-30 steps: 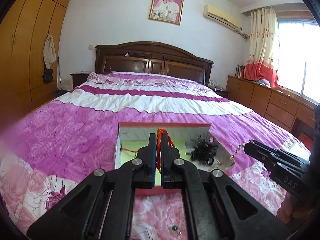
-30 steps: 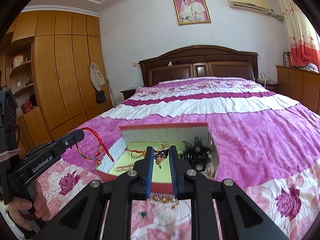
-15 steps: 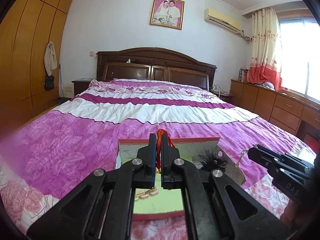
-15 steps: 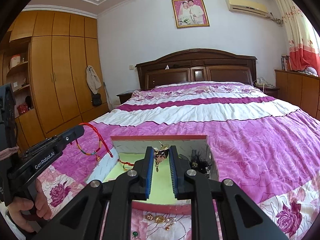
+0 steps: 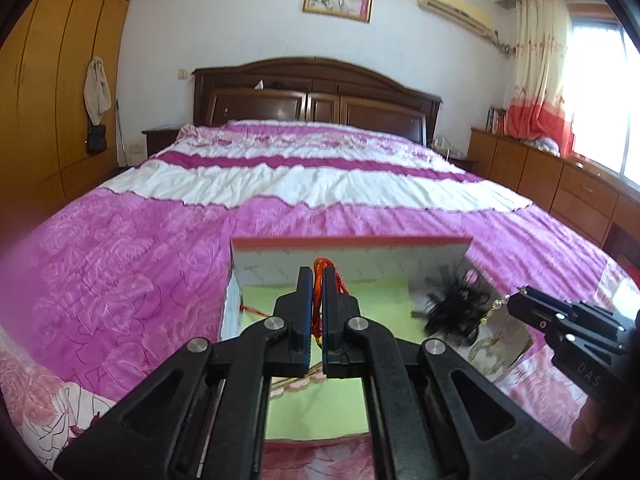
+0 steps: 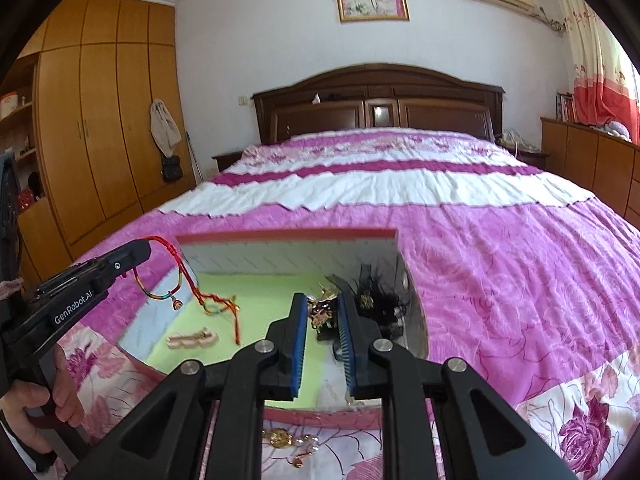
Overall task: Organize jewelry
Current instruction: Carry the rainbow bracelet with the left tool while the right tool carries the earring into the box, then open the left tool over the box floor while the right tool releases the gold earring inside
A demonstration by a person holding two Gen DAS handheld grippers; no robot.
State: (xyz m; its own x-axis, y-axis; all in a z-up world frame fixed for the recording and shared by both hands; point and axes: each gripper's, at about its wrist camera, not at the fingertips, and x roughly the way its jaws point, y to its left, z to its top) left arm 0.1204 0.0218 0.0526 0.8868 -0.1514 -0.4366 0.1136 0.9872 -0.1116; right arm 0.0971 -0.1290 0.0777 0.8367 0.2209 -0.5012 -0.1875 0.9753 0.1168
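Note:
An open box with a red rim and green floor lies on the bed; it also shows in the left wrist view. My left gripper is shut on a red string bracelet, which hangs over the box's left wall. My right gripper is shut on a small gold and pink trinket above the box floor. In the box lie a pink hair clip and a black feather piece. The right gripper shows from the side in the left wrist view.
Gold jewelry pieces lie on the pink floral bedspread in front of the box. A wooden wardrobe stands to the left, drawers to the right, the headboard far behind.
Both grippers have moved forward over the box. The red bracelet now hangs down over the box's left wall, and the trinket is lower, above the green floor.

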